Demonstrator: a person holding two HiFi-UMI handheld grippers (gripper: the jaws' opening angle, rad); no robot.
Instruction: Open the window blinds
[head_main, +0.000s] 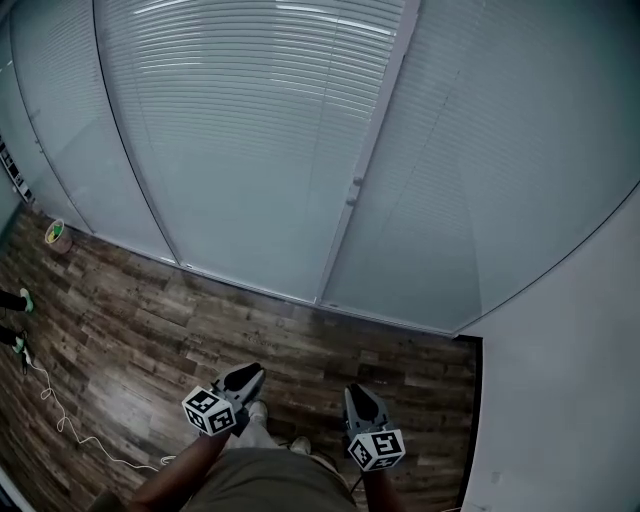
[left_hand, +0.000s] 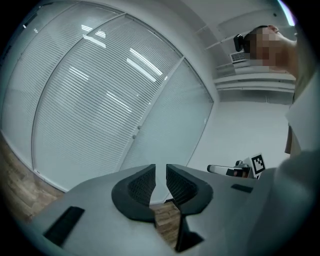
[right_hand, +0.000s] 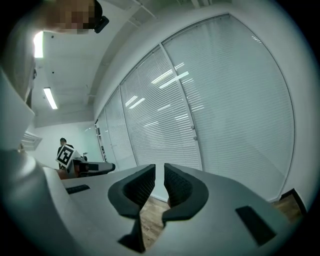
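Note:
The window blinds (head_main: 260, 130) hang with their slats closed behind tall glass panels. They fill the left gripper view (left_hand: 90, 115) and the right gripper view (right_hand: 225, 100). A small knob (head_main: 354, 190) sits on the frame between two panels, also seen as the knob (left_hand: 134, 135) and the knob (right_hand: 194, 134). My left gripper (head_main: 248, 374) and right gripper (head_main: 359, 393) are held low over the wood floor, well short of the glass. The left gripper (left_hand: 160, 170) has a narrow gap with nothing in it. The right gripper (right_hand: 159, 170) shows only a thin slit and is empty.
A white wall (head_main: 560, 400) meets the glass at the right corner. On the wood floor (head_main: 150, 330) at the left lie a tape roll (head_main: 57, 235) and a white cable (head_main: 70, 425). Someone's shoes (head_main: 18, 300) show at the left edge.

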